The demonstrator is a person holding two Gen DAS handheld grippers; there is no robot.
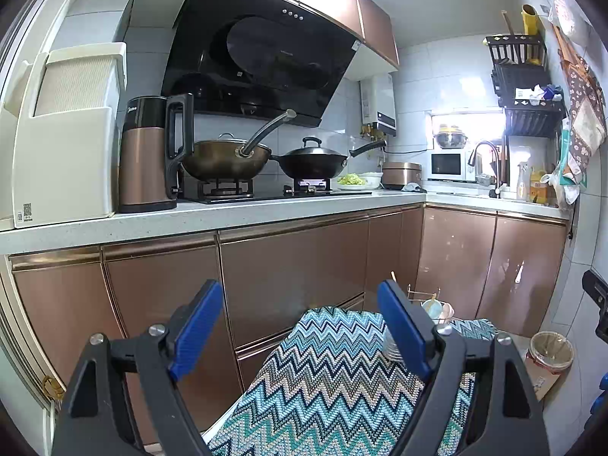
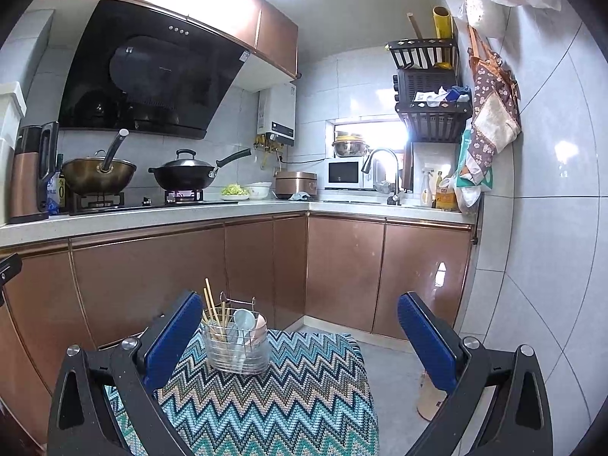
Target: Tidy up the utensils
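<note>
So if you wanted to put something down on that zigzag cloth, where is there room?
Most of the zigzag cloth is bare: the whole near stretch between the wire utensil caddy and the camera, and the strip to the caddy's right up to the fringed edge. The far left corner is taken by the caddy with its chopsticks and spoons.

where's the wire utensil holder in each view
Left wrist: the wire utensil holder sits low, right of centre, mostly hidden behind the left gripper's right-hand finger.
Right wrist: it stands in full view, low, left of centre, beside the right gripper's left-hand finger, holding chopsticks and spoons.
Shared landmark: the zigzag cloth it stands on.
</note>
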